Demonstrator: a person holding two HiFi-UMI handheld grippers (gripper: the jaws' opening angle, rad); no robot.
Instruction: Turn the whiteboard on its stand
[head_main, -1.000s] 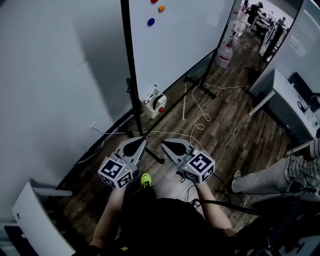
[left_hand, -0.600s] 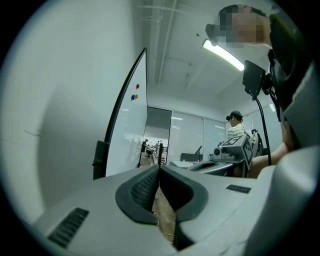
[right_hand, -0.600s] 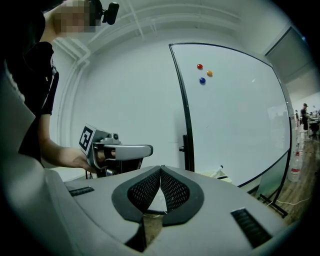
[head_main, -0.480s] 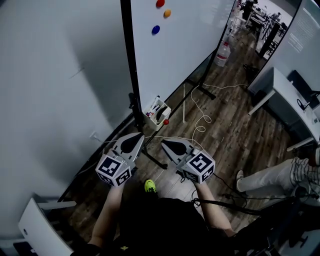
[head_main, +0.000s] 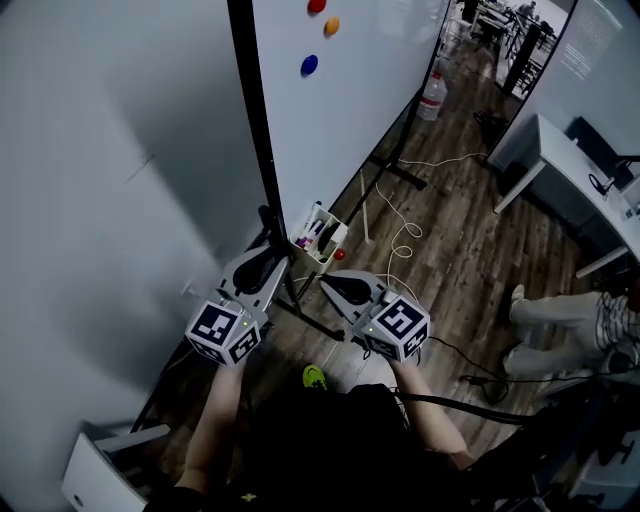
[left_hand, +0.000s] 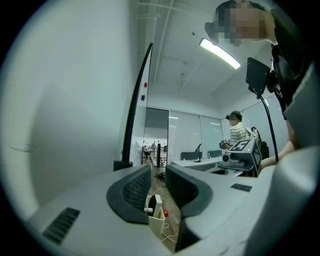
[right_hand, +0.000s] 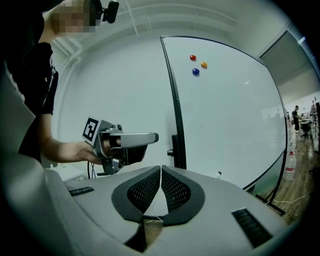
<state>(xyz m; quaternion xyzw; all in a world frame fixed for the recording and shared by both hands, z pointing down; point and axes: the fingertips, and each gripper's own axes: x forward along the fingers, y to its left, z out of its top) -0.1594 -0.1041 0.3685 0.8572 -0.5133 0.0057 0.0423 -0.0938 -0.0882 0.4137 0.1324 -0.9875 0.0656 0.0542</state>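
Note:
The whiteboard (head_main: 350, 120) stands on a black stand, its black side post (head_main: 255, 130) close to the wall. Three magnets (head_main: 310, 65) stick to it, and a white marker box (head_main: 320, 238) hangs low on it. My left gripper (head_main: 268, 262) is just short of the post's lower part; its jaws have just been opening and stand apart with nothing between them. From the left gripper view the board's edge (left_hand: 137, 110) rises ahead of the left gripper (left_hand: 159, 182). My right gripper (head_main: 325, 285) is shut and empty beside it. In the right gripper view the right gripper (right_hand: 161, 172) points at the post (right_hand: 175, 115).
The stand's foot (head_main: 305, 318) and white cables (head_main: 400, 235) lie on the wood floor. A water bottle (head_main: 430, 95) stands behind the board. There is a desk (head_main: 560, 165) at right, another person's legs (head_main: 560, 315) nearby, and a white cabinet (head_main: 100, 470) at lower left.
Both grippers have moved forward toward the post's lower part. The left jaws have gone from shut to apart. The other person's legs have shifted at right.

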